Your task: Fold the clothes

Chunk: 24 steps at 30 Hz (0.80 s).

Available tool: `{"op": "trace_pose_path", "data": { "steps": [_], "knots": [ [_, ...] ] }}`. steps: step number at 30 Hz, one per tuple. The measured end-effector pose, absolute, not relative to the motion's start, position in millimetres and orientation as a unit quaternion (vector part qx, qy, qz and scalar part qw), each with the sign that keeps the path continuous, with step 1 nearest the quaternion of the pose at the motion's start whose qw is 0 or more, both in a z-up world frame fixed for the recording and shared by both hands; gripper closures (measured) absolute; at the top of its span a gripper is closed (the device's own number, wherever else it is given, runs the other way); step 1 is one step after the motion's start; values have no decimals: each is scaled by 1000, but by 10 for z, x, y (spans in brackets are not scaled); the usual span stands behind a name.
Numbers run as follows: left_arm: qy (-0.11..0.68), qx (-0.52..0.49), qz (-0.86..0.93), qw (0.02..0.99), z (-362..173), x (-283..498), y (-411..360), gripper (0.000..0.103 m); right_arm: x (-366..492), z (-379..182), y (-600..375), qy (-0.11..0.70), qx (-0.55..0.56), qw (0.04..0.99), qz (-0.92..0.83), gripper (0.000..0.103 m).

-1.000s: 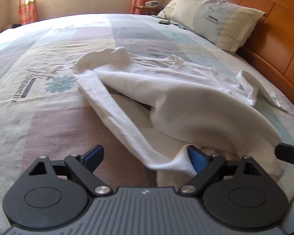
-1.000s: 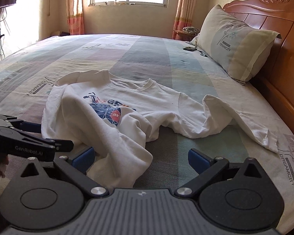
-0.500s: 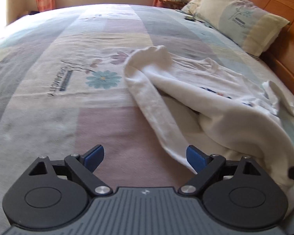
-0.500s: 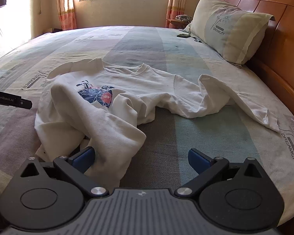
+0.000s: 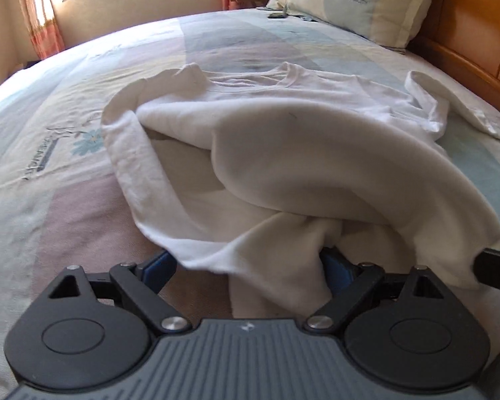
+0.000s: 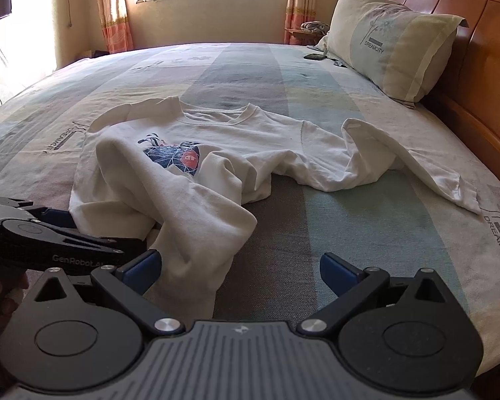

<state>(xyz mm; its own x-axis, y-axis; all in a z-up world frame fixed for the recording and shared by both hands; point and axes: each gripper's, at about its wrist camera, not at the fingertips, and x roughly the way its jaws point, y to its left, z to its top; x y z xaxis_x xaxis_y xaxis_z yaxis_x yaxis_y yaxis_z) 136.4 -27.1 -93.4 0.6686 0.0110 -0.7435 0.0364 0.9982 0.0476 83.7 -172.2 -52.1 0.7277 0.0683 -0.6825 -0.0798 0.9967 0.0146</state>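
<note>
A white long-sleeved sweatshirt [image 6: 243,140] with a dark printed motif lies crumpled on the bed, its hem bunched toward me and one sleeve [image 6: 416,163] stretched to the right. It fills the left wrist view [image 5: 300,146]. My left gripper [image 5: 246,263] is open, with the bunched near edge of the sweatshirt lying between its blue pads. It also shows in the right wrist view [image 6: 50,233] at the left. My right gripper [image 6: 240,266] is open, with a fold of the hem reaching in beside its left pad [image 6: 143,263].
The bed [image 6: 350,233] has a striped pastel cover. A pillow [image 6: 393,43] leans on the wooden headboard [image 6: 476,66] at the right. A dark phone [image 6: 315,56] lies near the pillow. A window and curtains stand beyond the far edge.
My left gripper swung away to the left, then came back and closed in on the bunched near edge of the sweatshirt. The right gripper has shifted little.
</note>
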Motion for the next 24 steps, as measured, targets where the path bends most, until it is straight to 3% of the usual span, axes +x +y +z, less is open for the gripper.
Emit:
{"op": "trace_pose_path", "data": {
  "steps": [16,19,24],
  "knots": [
    [409,27,148,900,-804,1529,1074,12,839,-556,-1736,373,2,927,41,0],
    [394,-13,96,914,-642,1341,1047,12,836,-543,-1706,372,-1,927,42,0],
    [372,18,-29,927,-457,1106,483,12,867,-532,-1626,371,-8,927,48,0]
  ]
}}
